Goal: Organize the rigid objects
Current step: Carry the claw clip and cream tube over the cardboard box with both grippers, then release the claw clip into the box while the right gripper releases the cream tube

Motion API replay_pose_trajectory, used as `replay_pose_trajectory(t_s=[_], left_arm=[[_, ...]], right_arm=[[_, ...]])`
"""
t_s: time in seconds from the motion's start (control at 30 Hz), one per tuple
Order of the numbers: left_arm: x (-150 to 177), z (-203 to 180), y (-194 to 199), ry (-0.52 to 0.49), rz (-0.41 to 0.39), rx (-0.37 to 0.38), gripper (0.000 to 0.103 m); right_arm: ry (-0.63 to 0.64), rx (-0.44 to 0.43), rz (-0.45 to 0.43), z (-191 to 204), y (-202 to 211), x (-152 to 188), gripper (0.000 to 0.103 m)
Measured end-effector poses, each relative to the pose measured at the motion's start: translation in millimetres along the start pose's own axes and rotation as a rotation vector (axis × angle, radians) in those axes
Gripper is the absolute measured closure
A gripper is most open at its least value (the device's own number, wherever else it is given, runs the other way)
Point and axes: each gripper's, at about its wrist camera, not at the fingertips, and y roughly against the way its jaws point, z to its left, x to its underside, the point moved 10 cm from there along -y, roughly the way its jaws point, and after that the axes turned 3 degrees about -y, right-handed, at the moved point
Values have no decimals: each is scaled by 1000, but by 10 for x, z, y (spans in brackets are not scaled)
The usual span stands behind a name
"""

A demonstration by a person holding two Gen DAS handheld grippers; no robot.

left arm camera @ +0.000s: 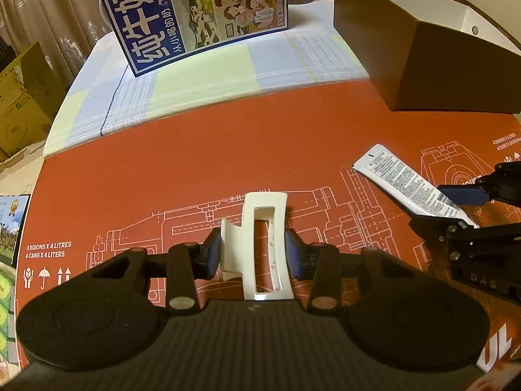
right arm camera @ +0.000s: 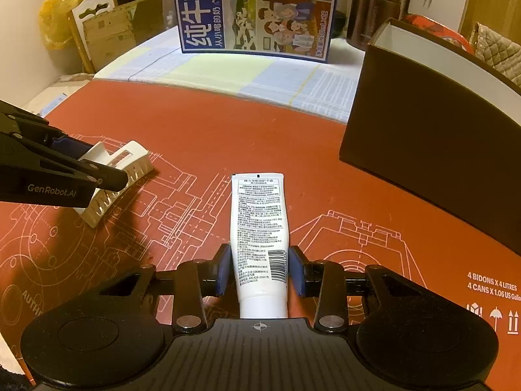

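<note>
A white hair claw clip (left arm camera: pixel 265 200) lies on the red printed mat (left arm camera: pixel 228 163). My left gripper (left arm camera: pixel 253 254) is shut on it, a blue pad pressing each side. The right wrist view shows the same clip (right arm camera: pixel 130 159) at the left, held by the left gripper (right arm camera: pixel 94 163). A white tube (right arm camera: pixel 259 215) with black print lies lengthwise on the mat. My right gripper (right arm camera: pixel 260 270) is shut on its lower end near the cap. In the left wrist view, the tube (left arm camera: pixel 400 179) and the right gripper (left arm camera: pixel 452 208) sit at the right.
An open brown box with a white inside (right arm camera: pixel 423 130) stands at the back right, a short way beyond the tube. A blue milk carton case (right arm camera: pixel 254 9) stands on the checked cloth (right arm camera: pixel 228 71) behind the mat. A brown flask (right arm camera: pixel 371 9) is further back. Cardboard boxes (left arm camera: pixel 22 104) stand off the table's left edge.
</note>
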Motion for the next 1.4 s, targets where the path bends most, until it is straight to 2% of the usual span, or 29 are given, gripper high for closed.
replay_pose_trajectory(t_s=[0.33,0.67,1.03,1.2,1.4], left_arm=[[-30,-34,91,2,-20,12,66],[-227,-100,436,27,-93,42,66],[-805,-413,820,3,-211,96,66],[-1146,-671,896,-35,-256,125,66],[-1583,-1073,906,-72,-298,165,66]], right_arm=[[-14,-9,5,-43,25,18,70],[-73,-40,-83,-120,369,-125,70],[-123,-25,-176,-450,867,-355,70],[-155,2,-225,-768,1121,-520,70],[-230,53,-280,-1355,1385,-742,70]])
